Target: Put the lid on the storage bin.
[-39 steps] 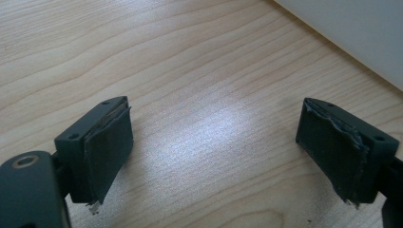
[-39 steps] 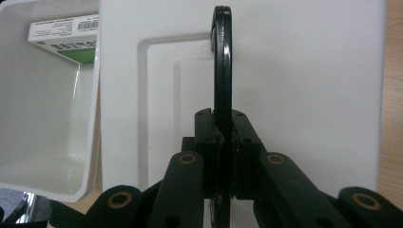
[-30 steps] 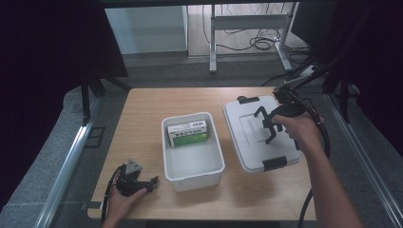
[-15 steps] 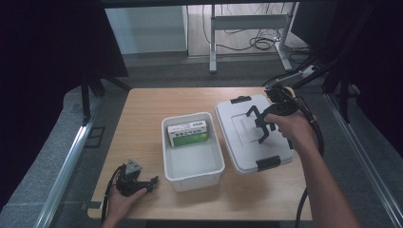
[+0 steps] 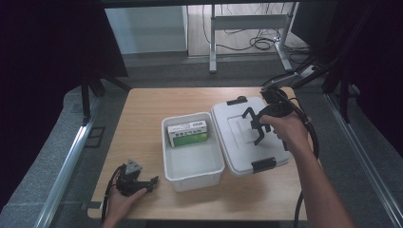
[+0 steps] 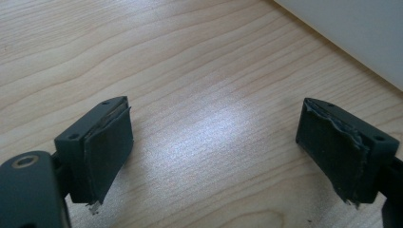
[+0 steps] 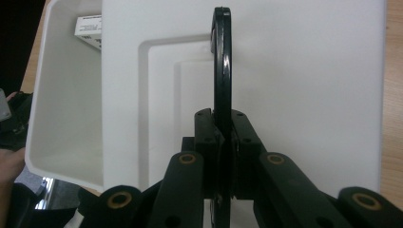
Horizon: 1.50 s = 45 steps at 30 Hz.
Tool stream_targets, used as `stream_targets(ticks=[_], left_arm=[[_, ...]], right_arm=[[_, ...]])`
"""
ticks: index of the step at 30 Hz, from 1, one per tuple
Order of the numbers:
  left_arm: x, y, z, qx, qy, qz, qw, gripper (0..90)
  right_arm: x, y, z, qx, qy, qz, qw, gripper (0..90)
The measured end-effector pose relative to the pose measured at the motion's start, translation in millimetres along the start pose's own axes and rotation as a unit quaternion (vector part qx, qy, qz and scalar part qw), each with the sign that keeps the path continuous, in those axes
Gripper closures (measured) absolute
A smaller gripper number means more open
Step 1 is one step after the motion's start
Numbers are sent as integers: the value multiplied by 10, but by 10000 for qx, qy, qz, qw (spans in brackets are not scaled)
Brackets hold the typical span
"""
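Note:
A white open box (image 5: 192, 178) stands mid-table with a green-and-white carton (image 5: 188, 132) lying at its far end. Right of it a white lid (image 5: 233, 142) is held tilted, its left edge at the box's right rim. My right gripper (image 5: 257, 126) is shut on the lid's black handle (image 7: 222, 61), which runs up between its jaws (image 7: 222, 142). My left gripper (image 5: 150, 181) rests on the wood near the front left corner, open, with bare tabletop between its pads (image 6: 214, 137).
Black latches sit on the lid's near end (image 5: 263, 164) and far end (image 5: 236, 100). The wooden table (image 5: 142, 109) ends close behind the left hand. Metal desk legs (image 5: 213, 42) and cables (image 5: 259, 43) lie on the floor beyond.
The right gripper has carried the lid leftward toward the box; the lid's left edge now meets the box's right rim. The left gripper has stayed put.

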<state>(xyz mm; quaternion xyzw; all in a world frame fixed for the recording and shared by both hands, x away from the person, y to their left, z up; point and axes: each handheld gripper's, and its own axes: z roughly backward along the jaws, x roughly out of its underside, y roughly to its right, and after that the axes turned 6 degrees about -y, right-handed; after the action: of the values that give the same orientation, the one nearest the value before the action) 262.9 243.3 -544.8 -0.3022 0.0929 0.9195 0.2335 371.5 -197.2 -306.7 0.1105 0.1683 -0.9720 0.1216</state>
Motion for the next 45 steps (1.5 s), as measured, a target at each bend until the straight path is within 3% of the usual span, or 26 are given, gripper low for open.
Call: stream_targets(ticks=[16,26,45], left_arm=[[0,3,-1,10,1,15,10000,118],[-1,3,-2,12,5,18,10000,118],[0,2,-2,4,13,3,10000,120]], right_arm=[[8,-256,-56,-111,33,15,9999,848],[37,-354,-76,-192,104,-28,9998,848],[-7,-558,-209,-296,45,105,9995,848]])
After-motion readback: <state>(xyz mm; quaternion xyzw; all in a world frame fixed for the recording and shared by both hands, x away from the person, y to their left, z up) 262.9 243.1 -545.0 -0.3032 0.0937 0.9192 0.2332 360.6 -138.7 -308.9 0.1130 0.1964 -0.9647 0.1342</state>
